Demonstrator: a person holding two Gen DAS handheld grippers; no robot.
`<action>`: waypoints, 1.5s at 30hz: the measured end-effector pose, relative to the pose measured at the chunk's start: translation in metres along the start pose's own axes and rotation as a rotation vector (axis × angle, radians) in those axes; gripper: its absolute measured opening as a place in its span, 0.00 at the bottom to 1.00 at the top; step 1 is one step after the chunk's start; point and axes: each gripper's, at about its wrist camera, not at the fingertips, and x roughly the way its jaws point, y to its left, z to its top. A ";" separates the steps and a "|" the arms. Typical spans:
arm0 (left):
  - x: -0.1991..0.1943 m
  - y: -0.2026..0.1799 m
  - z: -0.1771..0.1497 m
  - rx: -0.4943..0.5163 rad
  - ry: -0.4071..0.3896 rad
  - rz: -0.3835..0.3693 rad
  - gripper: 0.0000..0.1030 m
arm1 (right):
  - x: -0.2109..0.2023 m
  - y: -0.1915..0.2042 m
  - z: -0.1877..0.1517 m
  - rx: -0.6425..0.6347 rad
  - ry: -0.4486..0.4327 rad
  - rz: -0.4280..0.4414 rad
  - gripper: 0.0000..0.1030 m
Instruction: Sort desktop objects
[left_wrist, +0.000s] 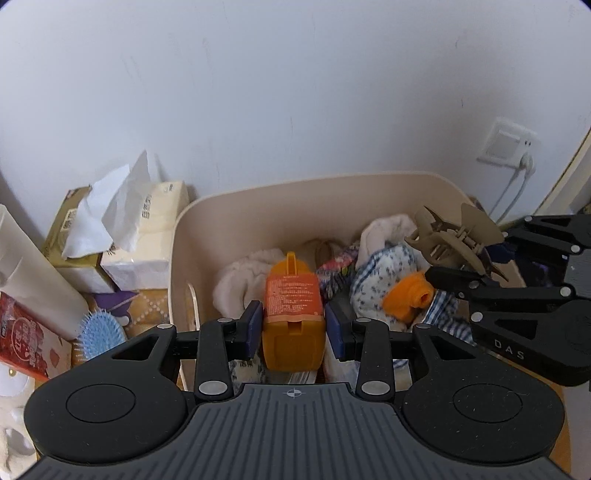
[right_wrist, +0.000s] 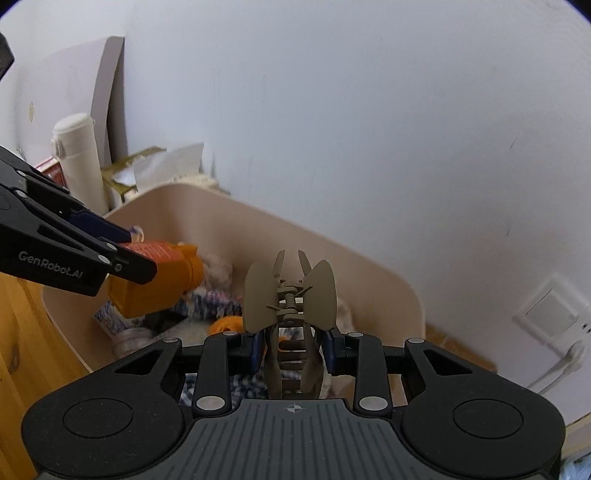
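Grippers over the beige bin (left_wrist: 295, 192), both loaded. Left gripper (left_wrist: 293, 328) has its blue pads (left_wrist: 254, 325) pinched onto the sides of an orange bottle (left_wrist: 291, 314), labelled face up, cap end pointing away toward the bin's far wall. The jaws are only partly spread, exactly as wide as the bottle's body, and the bottle hangs above the cloth heap inside the bin, not resting on it as far as the right wrist view shows. Right gripper (right_wrist: 293, 350) is clamped on a khaki hair claw clip (right_wrist: 290, 299), pads pressing the clip's lower prongs from either side, its two rounded wings and spring standing up beyond the fingertips. From the left wrist view that clip (left_wrist: 454, 236) sits over the bin's right half, above a blue-and-white checked cloth (left_wrist: 388, 273) and a small orange knitted piece (left_wrist: 406, 295). Pale towels (left_wrist: 240, 280) fill the bin's left side. Outside the bin, to its left: tissue packs (left_wrist: 147, 229), a blue hairbrush (left_wrist: 98, 332), a white flask (right_wrist: 79, 158). Wall socket (left_wrist: 506, 144) off to the right, plug in.
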 end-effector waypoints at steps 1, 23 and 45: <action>0.001 0.001 -0.001 -0.002 0.004 -0.002 0.37 | 0.002 0.001 0.000 0.003 0.009 0.006 0.29; -0.033 -0.005 -0.017 -0.007 0.012 0.063 0.79 | -0.049 -0.002 -0.005 0.185 0.021 -0.014 1.00; -0.172 -0.016 -0.085 0.016 -0.036 0.071 0.81 | -0.184 0.052 -0.046 0.296 -0.008 -0.107 1.00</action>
